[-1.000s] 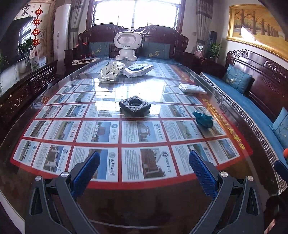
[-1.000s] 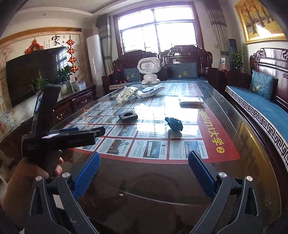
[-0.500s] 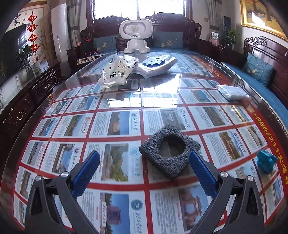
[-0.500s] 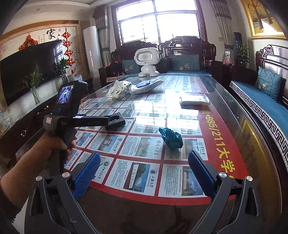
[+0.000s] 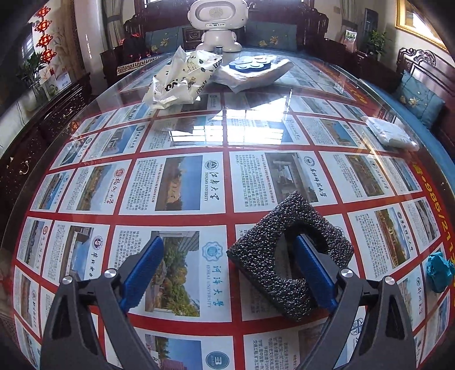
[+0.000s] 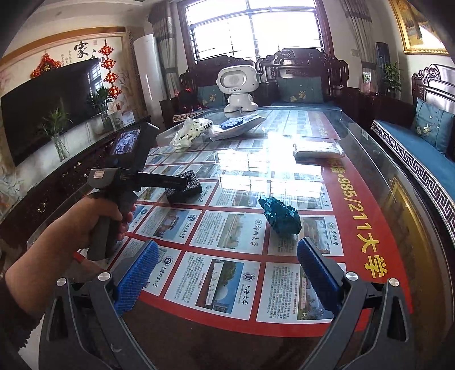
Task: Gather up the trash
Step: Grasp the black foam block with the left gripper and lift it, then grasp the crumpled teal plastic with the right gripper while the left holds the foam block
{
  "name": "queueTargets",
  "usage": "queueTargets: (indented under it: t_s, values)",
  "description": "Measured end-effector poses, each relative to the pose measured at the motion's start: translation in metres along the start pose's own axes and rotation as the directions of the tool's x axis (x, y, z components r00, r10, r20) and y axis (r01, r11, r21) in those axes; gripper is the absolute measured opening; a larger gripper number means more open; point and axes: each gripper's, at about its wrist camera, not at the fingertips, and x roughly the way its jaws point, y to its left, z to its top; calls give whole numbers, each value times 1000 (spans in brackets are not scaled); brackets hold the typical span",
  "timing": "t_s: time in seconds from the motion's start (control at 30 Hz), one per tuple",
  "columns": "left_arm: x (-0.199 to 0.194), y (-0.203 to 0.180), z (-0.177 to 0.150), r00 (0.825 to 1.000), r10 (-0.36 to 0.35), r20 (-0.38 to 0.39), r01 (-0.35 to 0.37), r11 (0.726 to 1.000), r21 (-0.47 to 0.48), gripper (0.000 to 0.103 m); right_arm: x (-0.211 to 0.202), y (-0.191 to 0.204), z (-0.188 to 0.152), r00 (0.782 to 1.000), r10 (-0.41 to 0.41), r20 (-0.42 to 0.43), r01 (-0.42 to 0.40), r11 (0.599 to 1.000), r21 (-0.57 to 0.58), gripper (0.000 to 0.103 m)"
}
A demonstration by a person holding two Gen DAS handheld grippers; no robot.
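1. Glass covers the long table [image 5: 199, 136], with a red-bordered grid of printed cards under it, in a room of dark carved benches with blue cushions.
2. Compared with a second ago, the left gripper [image 5: 227, 264] has come forward and down to the black foam block [image 5: 267, 242], which then lay well ahead of it; the jaws, then at their widest, are now closing.
3. One left finger sits inside the block's round hole and the other stands clear on the bare table, so one wall of the block is between them; the pads do not press on it yet.
4. The right gripper [image 6: 227, 264] is wide open with nothing between its fingers, and it has drawn nearer the blue paper wad [image 6: 281, 216], just ahead of it on the table.
5. Dark and coarse-grained, the block is roughly square and lies flat with a corner toward the camera.
6. In the right view a hand [image 6: 91, 219] holds the left gripper's handle, whose body hides much of the block.
7. Farther off lie a crumpled white bag [image 5: 182, 79], a flat white packet [image 5: 389, 133] and a white toy robot [image 5: 217, 22]; the print on the cards is too small to read.
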Motion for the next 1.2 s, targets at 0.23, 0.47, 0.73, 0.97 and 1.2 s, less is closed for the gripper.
queueTargets:
  t_s: [0.23, 0.47, 0.73, 0.97, 1.2]
  values:
    - [-11, -16, -3, 999, -41, 17, 39, 997, 73, 35, 18, -6, 10, 998, -40, -42, 40, 999, -8, 94]
    - [-22, -24, -12, 991, -137, -4, 137, 988, 70, 30, 36, -20, 14, 993, -89, -83, 89, 996, -6, 94]
    - [-42, -38, -22, 975, -223, -6, 223, 971, 87, 30, 74, -31, 29, 963, -240, -127, 227, 968, -107, 94]
    - [-55, -54, -26, 963, -270, -7, 269, 956, 119, 30, 121, -44, 37, 929, -313, -197, 287, 946, -151, 70]
    - [-59, -64, -37, 961, -277, -17, 277, 949, 151, 30, 120, -52, 26, 934, -265, -239, 250, 964, -91, 35]
